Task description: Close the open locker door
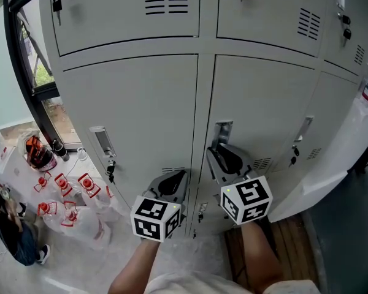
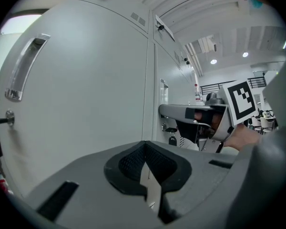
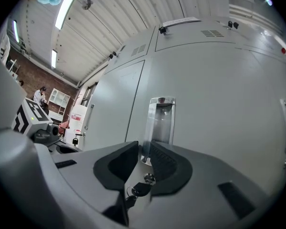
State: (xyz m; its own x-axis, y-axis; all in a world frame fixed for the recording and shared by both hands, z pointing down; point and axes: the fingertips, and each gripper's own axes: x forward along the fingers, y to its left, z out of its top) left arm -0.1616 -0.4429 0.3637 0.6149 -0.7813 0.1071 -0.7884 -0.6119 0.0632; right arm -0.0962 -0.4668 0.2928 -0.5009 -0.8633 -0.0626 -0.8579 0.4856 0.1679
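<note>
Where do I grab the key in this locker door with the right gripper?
Pinch the key's black head, coming straight at the door. It sticks out from the lock below the handle and sits between the right gripper's part-open jaws.

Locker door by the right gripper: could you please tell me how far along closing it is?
Done: the middle lower door looks flush with its neighbours. In hand: the right gripper sits at its handle, jaws slightly apart with the key between them. Remaining: perhaps a final push or locking; the left gripper rests shut near the seam.
</note>
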